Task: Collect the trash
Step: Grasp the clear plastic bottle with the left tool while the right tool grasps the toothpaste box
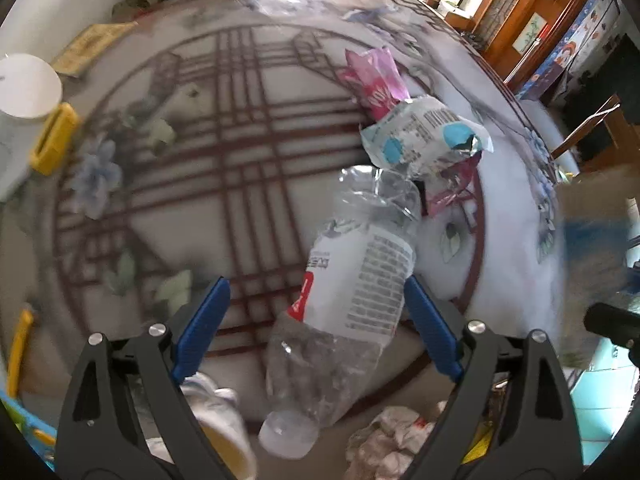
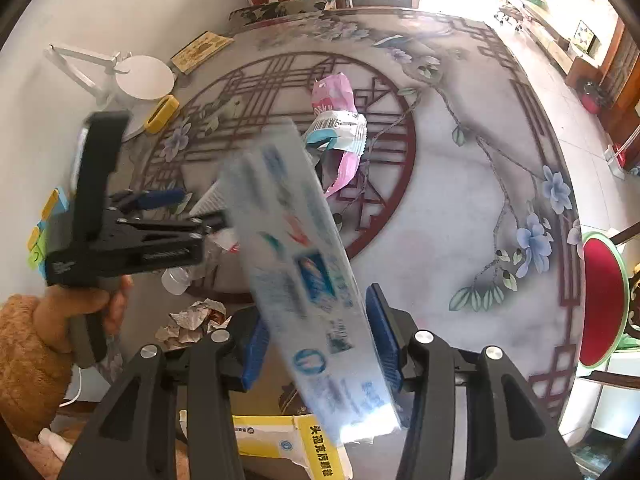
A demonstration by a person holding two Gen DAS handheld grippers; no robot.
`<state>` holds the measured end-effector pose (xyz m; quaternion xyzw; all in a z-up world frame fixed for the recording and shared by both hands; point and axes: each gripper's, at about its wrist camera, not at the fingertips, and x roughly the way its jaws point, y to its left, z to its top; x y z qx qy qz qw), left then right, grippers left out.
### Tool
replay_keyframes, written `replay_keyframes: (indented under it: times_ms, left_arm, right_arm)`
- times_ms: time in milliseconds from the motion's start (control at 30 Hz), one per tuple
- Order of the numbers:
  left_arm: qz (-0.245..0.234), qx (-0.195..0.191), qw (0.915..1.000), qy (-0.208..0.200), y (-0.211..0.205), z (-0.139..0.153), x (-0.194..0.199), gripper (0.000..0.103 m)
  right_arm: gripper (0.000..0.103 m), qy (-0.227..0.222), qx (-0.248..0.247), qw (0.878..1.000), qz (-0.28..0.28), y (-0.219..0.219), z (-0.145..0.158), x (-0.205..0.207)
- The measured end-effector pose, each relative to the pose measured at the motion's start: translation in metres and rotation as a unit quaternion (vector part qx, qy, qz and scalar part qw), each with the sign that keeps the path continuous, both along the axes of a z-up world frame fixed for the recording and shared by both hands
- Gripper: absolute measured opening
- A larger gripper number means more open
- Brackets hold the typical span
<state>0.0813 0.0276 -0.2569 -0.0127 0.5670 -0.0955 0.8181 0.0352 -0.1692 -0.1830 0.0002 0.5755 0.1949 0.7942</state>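
Observation:
My left gripper (image 1: pixel 318 312) is open, with a crushed clear plastic bottle (image 1: pixel 344 300) lying between its blue fingers, cap towards me, not squeezed. Beyond it lie a white and blue wrapper (image 1: pixel 424 136) and a pink wrapper (image 1: pixel 376 76) on the painted round table (image 1: pixel 200 140). My right gripper (image 2: pixel 316 340) is shut on a long white and blue toothpaste box (image 2: pixel 296 248), held tilted above the table. The left gripper (image 2: pixel 160 208) shows in the right wrist view, at the left over the bottle.
Crumpled paper (image 1: pixel 396 440) and a paper cup (image 1: pixel 224 432) lie near the table's front edge. A white lamp base (image 2: pixel 144 76), a yellow clip (image 2: pixel 162 114) and a wooden plaque (image 2: pixel 200 52) stand at the far left. A yellow box (image 2: pixel 304 444) lies below my right gripper. A red stool (image 2: pixel 600 300) is at the right.

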Motion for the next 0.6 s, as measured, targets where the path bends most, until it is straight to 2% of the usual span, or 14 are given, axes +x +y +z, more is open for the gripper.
replay_keyframes:
  times_ms: [133, 200, 233, 267, 333, 500, 600]
  left_arm:
    - [-0.005, -0.001, 0.9999, 0.012, -0.004, -0.01, 0.003, 0.085]
    - [-0.003, -0.013, 0.9997, 0.018, -0.003, -0.014, 0.003, 0.078]
    - [-0.001, -0.017, 0.9997, 0.02, -0.002, -0.015, 0.003, 0.068]
    - [0.002, -0.017, 0.9996, 0.022, -0.001, -0.017, 0.003, 0.064]
    - [0.005, -0.028, 0.9994, 0.02, 0.002, -0.016, 0.003, 0.063]
    - [0.028, -0.052, 0.9982, -0.011, 0.016, 0.003, -0.005, 0.061]
    - [0.044, -0.065, 0.9962, -0.037, 0.026, 0.024, -0.009, 0.053]
  right_arm:
    - [0.045, -0.006, 0.008, 1.0, -0.002, 0.0, 0.005, -0.001]
    - [0.045, -0.009, 0.009, 1.0, -0.002, 0.001, 0.007, -0.002]
    - [0.045, -0.01, 0.01, 1.0, -0.001, 0.002, 0.008, -0.003]
    - [0.045, -0.009, 0.01, 1.0, 0.0, 0.002, 0.007, -0.003]
    - [0.045, -0.007, 0.008, 1.0, 0.001, 0.003, 0.005, -0.003]
    - [0.045, 0.003, 0.003, 1.0, -0.004, 0.002, -0.003, -0.001]
    - [0.056, 0.007, -0.005, 1.0, -0.019, -0.003, -0.008, 0.003]
